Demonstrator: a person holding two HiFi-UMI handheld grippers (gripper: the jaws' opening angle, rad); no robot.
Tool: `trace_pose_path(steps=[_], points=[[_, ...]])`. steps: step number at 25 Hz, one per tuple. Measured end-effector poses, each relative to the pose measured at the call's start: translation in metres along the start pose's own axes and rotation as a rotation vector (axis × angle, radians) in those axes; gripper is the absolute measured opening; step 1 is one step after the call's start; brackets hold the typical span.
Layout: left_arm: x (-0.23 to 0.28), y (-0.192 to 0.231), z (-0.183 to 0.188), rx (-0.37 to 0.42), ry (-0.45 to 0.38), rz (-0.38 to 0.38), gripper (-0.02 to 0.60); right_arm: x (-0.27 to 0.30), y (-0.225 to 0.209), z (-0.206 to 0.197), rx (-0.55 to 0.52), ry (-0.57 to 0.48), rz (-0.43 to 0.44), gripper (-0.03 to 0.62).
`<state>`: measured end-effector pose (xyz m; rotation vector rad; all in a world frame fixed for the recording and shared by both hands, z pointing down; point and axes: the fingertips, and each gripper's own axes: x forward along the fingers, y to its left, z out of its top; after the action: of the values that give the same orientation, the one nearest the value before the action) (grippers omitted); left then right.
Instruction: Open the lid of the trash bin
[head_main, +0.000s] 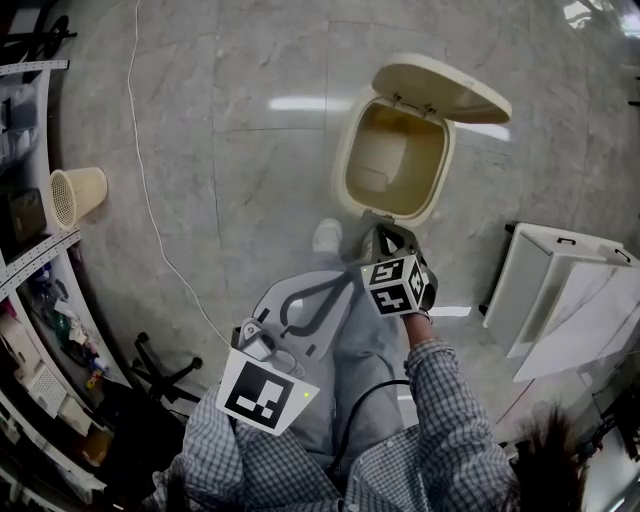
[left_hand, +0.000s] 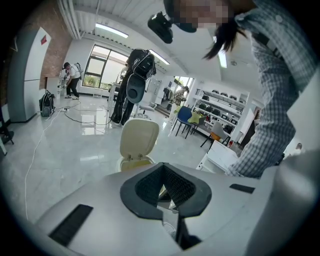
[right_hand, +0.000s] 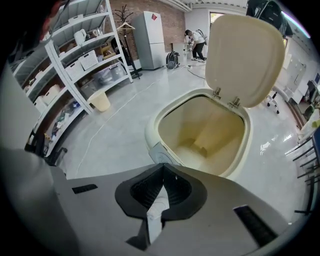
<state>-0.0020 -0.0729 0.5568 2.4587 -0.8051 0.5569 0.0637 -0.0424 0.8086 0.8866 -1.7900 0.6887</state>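
Note:
The cream trash bin stands on the marble floor with its lid swung up and back, and its inside looks bare. A grey catch sits on its front rim. My right gripper hovers just before that rim, jaws shut with nothing held, its tip right above the catch. My left gripper hangs lower and nearer my legs, shut and holding nothing. In the left gripper view its tip points toward the bin and its upright lid.
A small beige basket lies at the left by shelving. A white cable runs across the floor. White boxes stand right of the bin. A black chair base is near my left side.

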Motion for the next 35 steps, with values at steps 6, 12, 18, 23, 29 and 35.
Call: trace_pose_path(steps=[6,12,18,23,29,35], points=[[0.0,0.004,-0.001,-0.006,0.005,0.006,0.005,0.0,0.0,0.0,0.003,-0.002,-0.003,0.018],[0.002,0.002,0.0,-0.003,0.005,0.005,0.005,-0.001,0.0,0.001,0.012,-0.015,0.001,0.018],[0.005,0.001,0.002,0.003,0.008,0.004,0.005,-0.005,-0.004,0.005,0.059,-0.044,0.044,0.018],[0.004,0.001,0.003,0.008,0.009,0.009,0.005,-0.012,-0.01,0.008,0.079,-0.071,0.035,0.018],[0.0,0.004,0.009,0.006,0.0,0.031,0.005,-0.024,-0.013,0.013,0.082,-0.096,0.044,0.018],[-0.005,0.004,0.02,0.022,-0.011,0.041,0.005,-0.043,-0.013,0.027,0.079,-0.141,0.046,0.018]])
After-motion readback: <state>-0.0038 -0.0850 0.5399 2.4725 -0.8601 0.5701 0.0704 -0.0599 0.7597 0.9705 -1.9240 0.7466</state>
